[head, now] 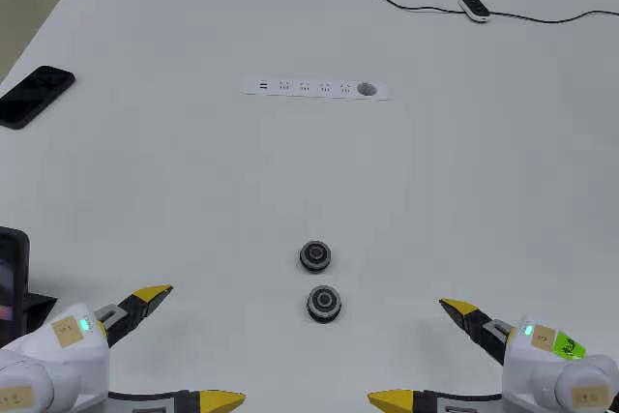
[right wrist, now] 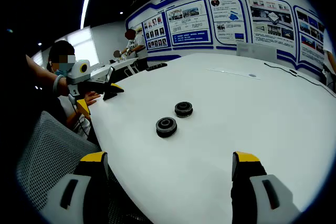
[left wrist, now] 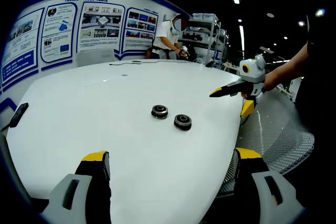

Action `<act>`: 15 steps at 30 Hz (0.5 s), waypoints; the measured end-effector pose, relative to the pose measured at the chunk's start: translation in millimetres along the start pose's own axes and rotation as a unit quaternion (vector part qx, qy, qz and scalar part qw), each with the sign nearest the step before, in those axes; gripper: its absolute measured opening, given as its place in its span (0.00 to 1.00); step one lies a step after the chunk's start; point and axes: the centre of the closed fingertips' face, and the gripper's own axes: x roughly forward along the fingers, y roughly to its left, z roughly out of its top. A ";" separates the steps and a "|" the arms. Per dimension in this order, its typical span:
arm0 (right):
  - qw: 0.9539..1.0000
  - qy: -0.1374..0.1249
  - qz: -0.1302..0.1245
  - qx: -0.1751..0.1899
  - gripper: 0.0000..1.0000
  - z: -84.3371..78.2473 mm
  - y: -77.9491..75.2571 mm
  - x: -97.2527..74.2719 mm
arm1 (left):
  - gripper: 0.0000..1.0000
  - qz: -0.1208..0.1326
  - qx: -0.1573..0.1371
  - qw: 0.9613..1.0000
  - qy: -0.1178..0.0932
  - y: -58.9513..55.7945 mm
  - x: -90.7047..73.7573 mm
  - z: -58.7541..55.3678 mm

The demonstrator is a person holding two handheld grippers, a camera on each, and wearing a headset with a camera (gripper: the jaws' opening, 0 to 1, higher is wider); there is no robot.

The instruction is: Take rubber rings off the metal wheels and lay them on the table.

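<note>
Both grippers stand wide open and hold nothing. I see the left gripper (head: 193,345) at the desk's near edge on the left and the right gripper (head: 420,352) at the same edge on the right, yellow tips angled inward. Between them, close to the near edge of the desk (head: 193,191), lie the near wheel (head: 324,303) and the far wheel (head: 316,255), flat, just beside each other but apart. Each has a black ring (head: 338,304) round it. Bare white desktop lies between the jaws and the wheels. Well beyond, toward the middle, lies a power strip (head: 314,88). A phone (head: 34,96) sits by the left edge, a cable (head: 542,18) with a small puck (head: 474,8) crosses the far right corner, and a dark device (head: 12,273) stands at the left edge near the left gripper.
</note>
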 end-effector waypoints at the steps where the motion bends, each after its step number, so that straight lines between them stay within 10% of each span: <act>1: 1.000 0.002 0.001 0.001 0.99 -0.8 0.7 0.3 | 1.00 0.001 0.001 1.000 0.001 0.5 -0.4 -0.6; 15: 1.000 0.005 0.004 0.000 0.99 -2.4 1.1 -0.5 | 1.00 0.003 -0.001 1.000 0.007 0.0 -2.8 -3.2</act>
